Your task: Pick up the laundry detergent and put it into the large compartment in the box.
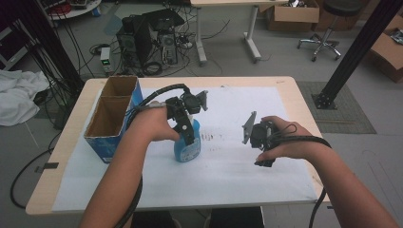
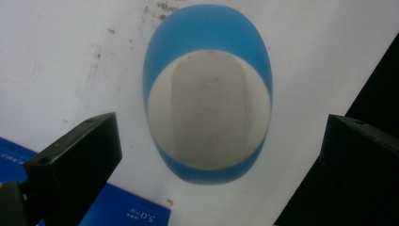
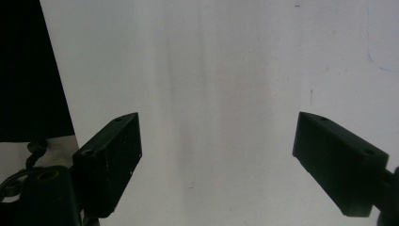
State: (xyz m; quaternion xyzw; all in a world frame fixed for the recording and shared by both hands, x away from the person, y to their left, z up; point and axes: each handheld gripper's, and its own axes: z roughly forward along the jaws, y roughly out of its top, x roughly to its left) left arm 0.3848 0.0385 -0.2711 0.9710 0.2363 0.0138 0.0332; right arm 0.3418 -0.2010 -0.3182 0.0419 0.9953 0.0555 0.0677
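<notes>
One blue bottle (image 2: pixel 207 94) between wide left tongs (image 2: pixel 221 155)

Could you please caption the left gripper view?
Left gripper, jaws open, looks down on a blue-and-white plastic bottle over white paper.

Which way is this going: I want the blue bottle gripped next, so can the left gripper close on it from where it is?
Probably yes. The left gripper is open directly above the blue bottle, jaws on either side, nothing between.

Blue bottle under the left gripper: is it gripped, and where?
Not gripped. The left gripper hangs open above the blue plastic bottle, fingers apart either side. The right gripper is open over the white paper sheet.
</notes>
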